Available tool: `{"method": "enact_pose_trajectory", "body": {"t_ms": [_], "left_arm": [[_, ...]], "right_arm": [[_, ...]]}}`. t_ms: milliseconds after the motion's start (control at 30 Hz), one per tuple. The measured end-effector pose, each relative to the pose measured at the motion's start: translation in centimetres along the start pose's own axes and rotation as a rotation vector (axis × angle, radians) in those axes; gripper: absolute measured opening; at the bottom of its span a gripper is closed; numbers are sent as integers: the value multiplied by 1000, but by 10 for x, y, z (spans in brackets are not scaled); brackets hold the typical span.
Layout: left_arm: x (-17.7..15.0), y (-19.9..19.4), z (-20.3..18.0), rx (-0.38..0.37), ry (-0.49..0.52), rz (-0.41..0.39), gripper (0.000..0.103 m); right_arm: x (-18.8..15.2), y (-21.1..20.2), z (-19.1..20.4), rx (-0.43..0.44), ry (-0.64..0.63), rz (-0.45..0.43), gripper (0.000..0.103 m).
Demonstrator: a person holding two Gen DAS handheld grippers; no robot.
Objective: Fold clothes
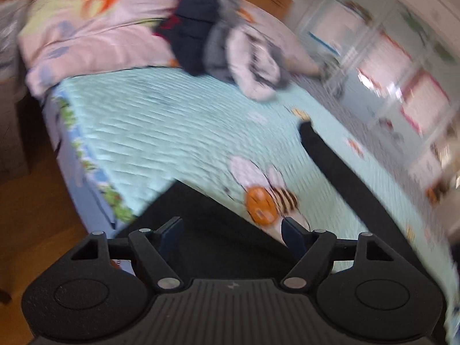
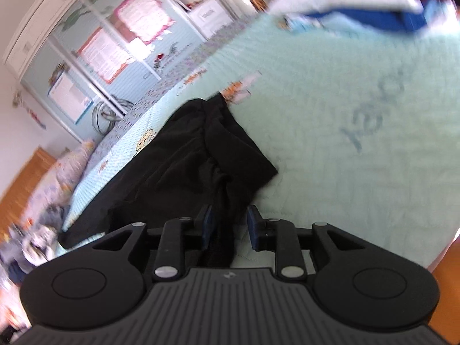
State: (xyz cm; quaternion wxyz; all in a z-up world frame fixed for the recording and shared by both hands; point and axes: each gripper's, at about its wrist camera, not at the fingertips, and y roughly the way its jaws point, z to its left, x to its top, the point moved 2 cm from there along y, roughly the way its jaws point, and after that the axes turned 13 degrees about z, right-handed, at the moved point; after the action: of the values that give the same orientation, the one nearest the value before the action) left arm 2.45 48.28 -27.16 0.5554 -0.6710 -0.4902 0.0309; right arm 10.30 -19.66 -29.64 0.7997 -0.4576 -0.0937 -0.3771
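The black garment (image 2: pixel 184 155) lies near the bedspread's (image 2: pixel 345 109) edge. The left gripper (image 1: pixel 233 231) gapes empty above it. The right gripper's (image 2: pixel 230 227) parted jaws loosely straddle a fold.

Bed (image 1: pixel 161 132) with a mint-green quilted cover, cartoon prints on it: a bee motif (image 1: pixel 263 198) with an orange round body and striped tail, small orange figures near the far edge. Faint blue lettering (image 2: pixel 373 115) stitched into the cover, unreadable. Cover's side border (image 1: pixel 86 166) has a green-and-blue pattern. Pink comforter (image 1: pixel 95 28) bunched at the head of the bed, printed with orange and green shapes. Wooden floor (image 1: pixel 37 230) beside the bed, orange-brown. Pale blue wardrobe (image 2: pixel 95 57) along the wall beyond the bed, white-framed doors, pink-bordered posters (image 2: pixel 141 14) stuck on. Coiled grey cable or hose (image 2: pixel 107 113) at its foot; blurred.
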Motion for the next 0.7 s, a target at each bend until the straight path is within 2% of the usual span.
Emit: {"method": "enact_pose_trajectory", "body": {"t_ms": [33,133,167,200,333,467,600,700], "left_arm": [[-3,8,-7,17,15,21,77],[-11,33,-4,66,-38,121,78],[-13,38,1,97,-63,151,78],[-16,42,6,128,-84,172,78],[-21,41,26,147,-153,203,80],[-16,23,13,176,-130,137,80],[-12,3,-28,128,-29,68,83],[-18,1,-72,56,100,68,89]], "right_arm": [[0,-2,6,-4,-34,-3,31],[-2,-6,23,-2,-128,-1,50],[-3,-6,27,9,-153,8,59],[-3,-5,29,22,-161,18,63],[-3,2,34,40,-163,54,64],[2,6,44,56,-178,46,64],[18,14,61,60,-225,7,64],[38,26,64,44,-226,-12,64]]}}
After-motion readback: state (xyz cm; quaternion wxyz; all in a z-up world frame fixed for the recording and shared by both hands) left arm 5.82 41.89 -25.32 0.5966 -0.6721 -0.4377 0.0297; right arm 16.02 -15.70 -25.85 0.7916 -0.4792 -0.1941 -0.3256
